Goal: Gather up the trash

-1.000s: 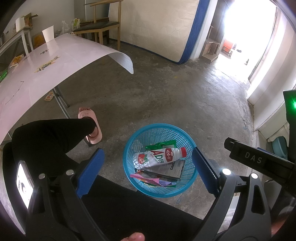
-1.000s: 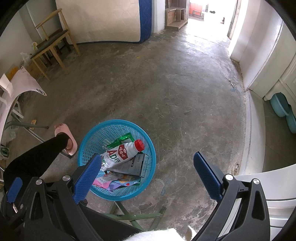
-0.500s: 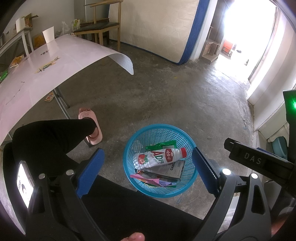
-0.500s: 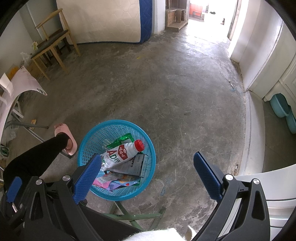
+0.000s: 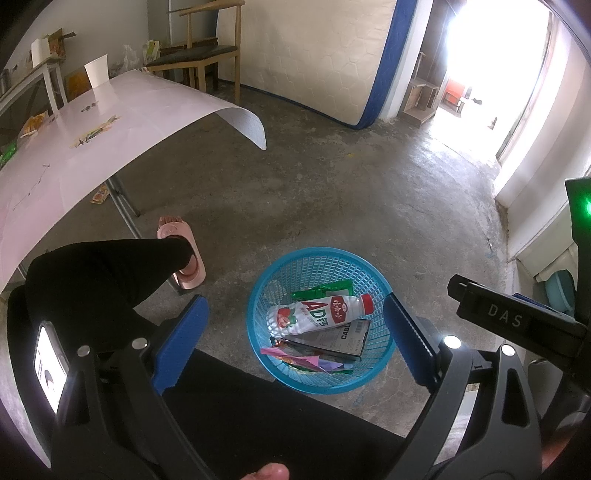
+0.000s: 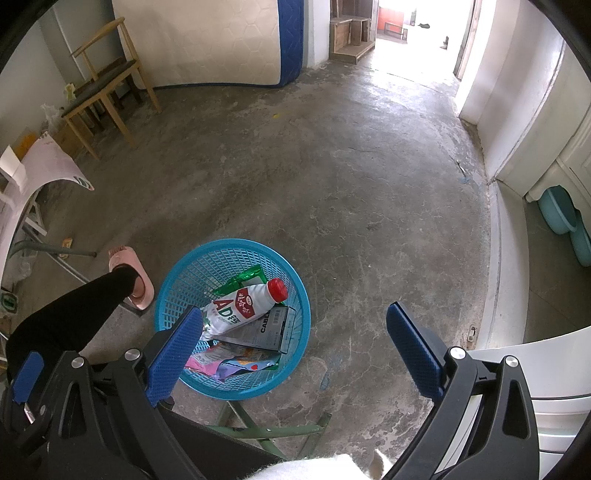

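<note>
A blue plastic basket (image 5: 295, 266) (image 6: 207, 258) stands on the concrete floor. Inside lie a white bottle with a red cap (image 5: 317, 314) (image 6: 242, 308), a dark cable box (image 5: 340, 338) (image 6: 264, 330), a green wrapper (image 5: 325, 288) (image 6: 247, 275) and pink wrappers (image 5: 295, 356) (image 6: 207, 363). My left gripper (image 5: 295, 339) hangs open above the basket, nothing between its fingers. My right gripper (image 6: 295, 343) is open too, over the basket's right rim, its left finger (image 6: 173, 354) in front of the bottle's base.
A person's black-clad leg (image 5: 107, 273) and pink slipper (image 5: 184, 251) stand left of the basket. A white table (image 5: 74, 147) with scraps on it lies at left. A chair (image 6: 103, 85), a mattress (image 5: 317, 55), teal basins (image 6: 561, 214) and a bright doorway (image 6: 413, 18) ring the floor.
</note>
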A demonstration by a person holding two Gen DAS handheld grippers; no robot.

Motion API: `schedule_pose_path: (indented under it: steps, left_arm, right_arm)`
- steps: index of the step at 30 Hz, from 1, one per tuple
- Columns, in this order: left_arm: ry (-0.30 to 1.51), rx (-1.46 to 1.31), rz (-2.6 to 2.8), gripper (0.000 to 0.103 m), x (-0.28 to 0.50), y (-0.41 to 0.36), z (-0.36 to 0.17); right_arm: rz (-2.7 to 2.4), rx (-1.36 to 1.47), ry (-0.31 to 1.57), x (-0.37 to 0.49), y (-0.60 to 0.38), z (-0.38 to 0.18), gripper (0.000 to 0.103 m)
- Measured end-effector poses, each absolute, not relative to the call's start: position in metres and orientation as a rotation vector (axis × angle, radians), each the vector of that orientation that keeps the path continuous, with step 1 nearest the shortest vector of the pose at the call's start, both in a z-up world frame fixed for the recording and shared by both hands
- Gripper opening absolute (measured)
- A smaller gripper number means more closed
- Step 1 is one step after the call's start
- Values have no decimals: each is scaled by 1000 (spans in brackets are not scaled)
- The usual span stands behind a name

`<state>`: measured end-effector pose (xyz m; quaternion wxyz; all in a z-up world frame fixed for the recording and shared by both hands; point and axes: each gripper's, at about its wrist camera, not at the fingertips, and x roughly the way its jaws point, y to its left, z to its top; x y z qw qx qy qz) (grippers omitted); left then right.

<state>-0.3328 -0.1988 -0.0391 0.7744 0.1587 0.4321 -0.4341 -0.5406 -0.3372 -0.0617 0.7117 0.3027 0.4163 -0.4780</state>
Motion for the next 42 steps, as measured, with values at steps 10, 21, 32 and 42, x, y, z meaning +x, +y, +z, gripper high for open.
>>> schedule_pose_path:
  steps: [10,21,32,42]
  left_arm:
    - [929,349,-938,91,-330,-198,-39]
    - [931,346,-935,91,-330,-199,-40]
    - [931,346,-934,91,-330,-199,-40]
    - [931,347,-933,91,-331,-199,-40]
  right_arm:
    - [-1059,672,923,-541,-337,-62,97]
    - [-1058,671,924,-541,-338,-61,97]
    - [-1058,674,923,-540,-338,-61,97]
    - [-1058,674,924,-541,-338,-62,97]
